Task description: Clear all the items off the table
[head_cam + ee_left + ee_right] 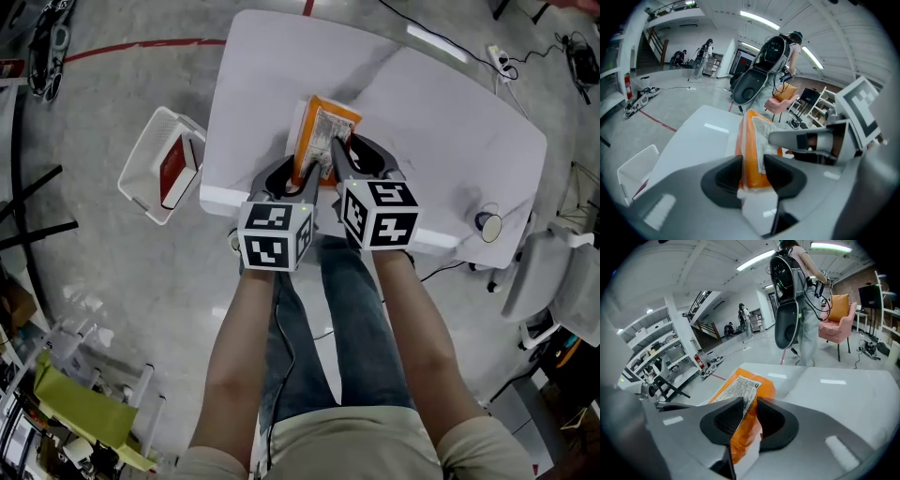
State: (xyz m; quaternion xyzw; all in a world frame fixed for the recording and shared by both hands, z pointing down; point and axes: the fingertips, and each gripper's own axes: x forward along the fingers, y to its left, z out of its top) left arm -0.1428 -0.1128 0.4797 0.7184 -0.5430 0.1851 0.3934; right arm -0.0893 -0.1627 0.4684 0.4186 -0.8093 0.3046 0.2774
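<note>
One orange packet (323, 122) with a white printed label stands on edge above the near half of the white desk (450, 122), caught between two tongs. Whether its lower edge touches the desk cannot be told.

The left tongs (298, 176) are clenched on the packet's near end, with both dark pads pressed flat against its sides, as the left gripper view shows (752, 171). The right tongs (336, 159) grip the same packet just beside them and a little further in over the desk. In the right gripper view (750, 416) their pads pinch the orange film (740, 390) so that it creases between them. So there is one packet and two grips on it.

One other thing sits on the desk: a small round object (487, 225) close to the near right corner, well apart from the packet.

On the floor just off the desk's left side stands one white basket (141, 192), holding a red box (173, 169) on edge. Off the desk's right side is one pale chair (539, 272). Beyond the far side of the desk one person (806, 310) stands near a pink armchair (841, 317).
</note>
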